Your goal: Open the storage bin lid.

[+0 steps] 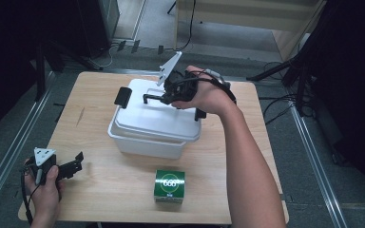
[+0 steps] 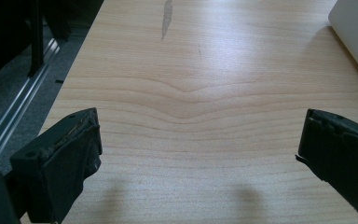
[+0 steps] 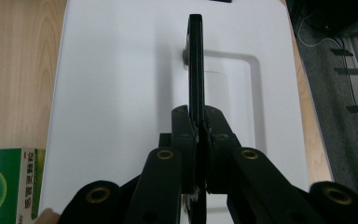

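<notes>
Pale wood makes up the worktop (image 1: 104, 190), which carries everything. On it, under the right tongs (image 1: 164, 97), sits a white plastic storage box (image 1: 142, 142) with a white lid (image 3: 121, 93) and black side latches. A slim black handle (image 3: 195, 60) stands up on edge from a recess in the lid, and the right tongs are clamped together on it, one jaw pressing each face, as the right gripper view shows. The person's right hand (image 1: 209, 95) holds these tongs over the lid. Nearer the person than the box, between both tongs, rests a small green carton (image 1: 169, 186). The left tongs (image 1: 73, 167), held low over the worktop's near left corner in the left hand (image 1: 43, 187), have their jaws spread wide apart on nothing, well away from box and carton.
</notes>
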